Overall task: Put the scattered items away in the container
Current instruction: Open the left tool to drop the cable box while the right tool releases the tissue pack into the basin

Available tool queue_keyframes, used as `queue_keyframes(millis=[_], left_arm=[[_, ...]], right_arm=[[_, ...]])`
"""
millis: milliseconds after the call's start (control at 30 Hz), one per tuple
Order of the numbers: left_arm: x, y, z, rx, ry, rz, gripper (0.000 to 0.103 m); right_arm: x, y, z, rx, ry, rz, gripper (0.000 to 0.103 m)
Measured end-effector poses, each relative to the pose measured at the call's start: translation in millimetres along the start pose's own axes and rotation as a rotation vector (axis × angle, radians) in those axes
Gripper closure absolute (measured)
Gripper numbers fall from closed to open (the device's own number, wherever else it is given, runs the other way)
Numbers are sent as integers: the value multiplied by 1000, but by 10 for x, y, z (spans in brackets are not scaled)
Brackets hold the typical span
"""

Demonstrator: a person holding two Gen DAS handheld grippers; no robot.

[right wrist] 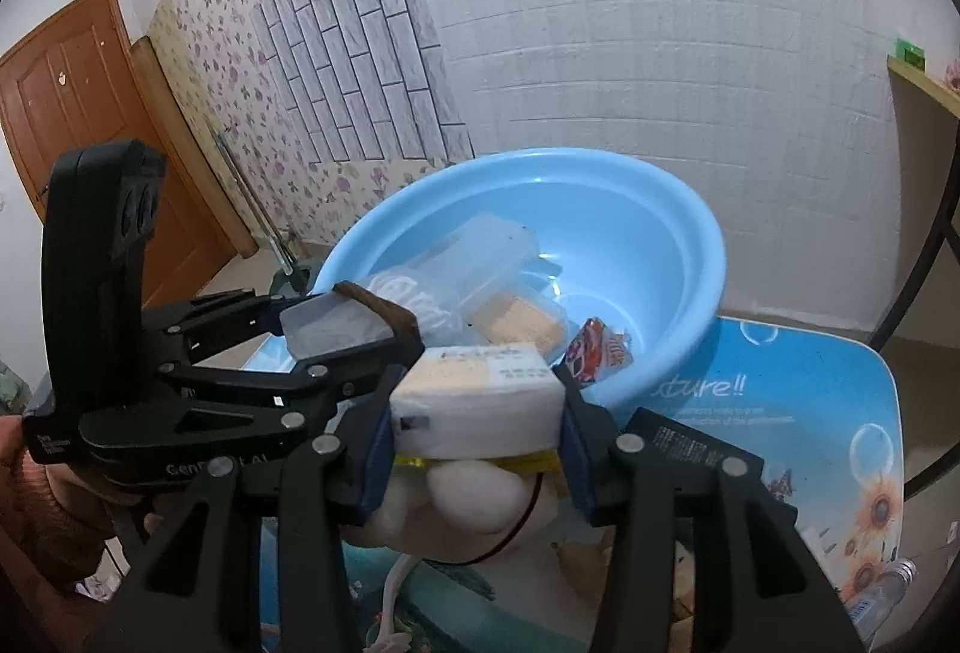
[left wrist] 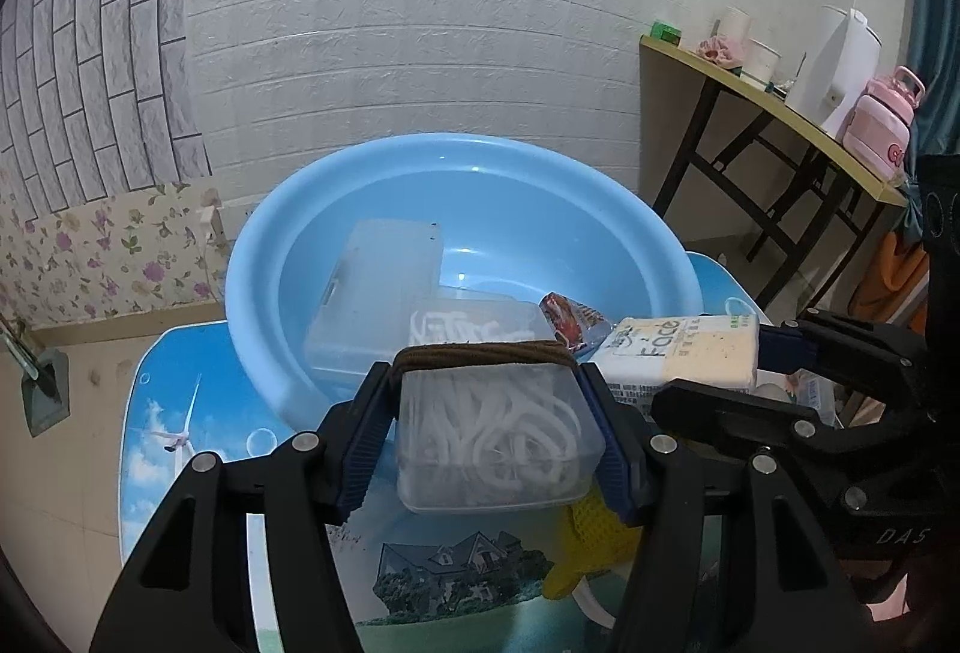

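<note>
- Clear plastic box (left wrist: 498,437), lidded, holding coiled white cord, with a brown elastic band (left wrist: 486,353) across its top; it is raised above the table just short of the basin's near rim.
- Left gripper (left wrist: 489,443): jaws partly closed, blue pads pressed on both short sides of the box.
- Tissue pack (right wrist: 477,392), white and cream, printed "Face"; carried beside the clear box, also at the near rim.
- Right gripper (right wrist: 474,437): jaws partly closed, clamped on both ends of the pack.
- Blue basin (left wrist: 372,185) sits on the printed table (left wrist: 156,413). Inside lie a larger translucent case (left wrist: 384,287), a second cord box (left wrist: 474,323) and a red snack packet (left wrist: 570,320).
- The basin's far half is bare floor; the near half is occupied.
- A yellow mesh item (left wrist: 591,545) lies on the table beneath the left gripper; a white plush item (right wrist: 474,497) beneath the right.
</note>
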State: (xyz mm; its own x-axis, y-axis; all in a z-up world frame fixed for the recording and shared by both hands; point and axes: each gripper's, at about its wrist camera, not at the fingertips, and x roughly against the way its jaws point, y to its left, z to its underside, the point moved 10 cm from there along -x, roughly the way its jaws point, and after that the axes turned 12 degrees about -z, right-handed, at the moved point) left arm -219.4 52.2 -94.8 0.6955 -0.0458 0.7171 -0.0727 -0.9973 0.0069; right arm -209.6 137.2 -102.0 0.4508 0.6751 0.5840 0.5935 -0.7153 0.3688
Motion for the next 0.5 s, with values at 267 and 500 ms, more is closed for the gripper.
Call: queue_keyframes(millis=[267,500], left_arm=[[46,16,-58,14,-10,-7,32],[177,21,-77,9,-33,-5,32]], right_arm=[[-4,-19,-33,-17,5,0,54],[45,-110,-21,-77,10,27,41]])
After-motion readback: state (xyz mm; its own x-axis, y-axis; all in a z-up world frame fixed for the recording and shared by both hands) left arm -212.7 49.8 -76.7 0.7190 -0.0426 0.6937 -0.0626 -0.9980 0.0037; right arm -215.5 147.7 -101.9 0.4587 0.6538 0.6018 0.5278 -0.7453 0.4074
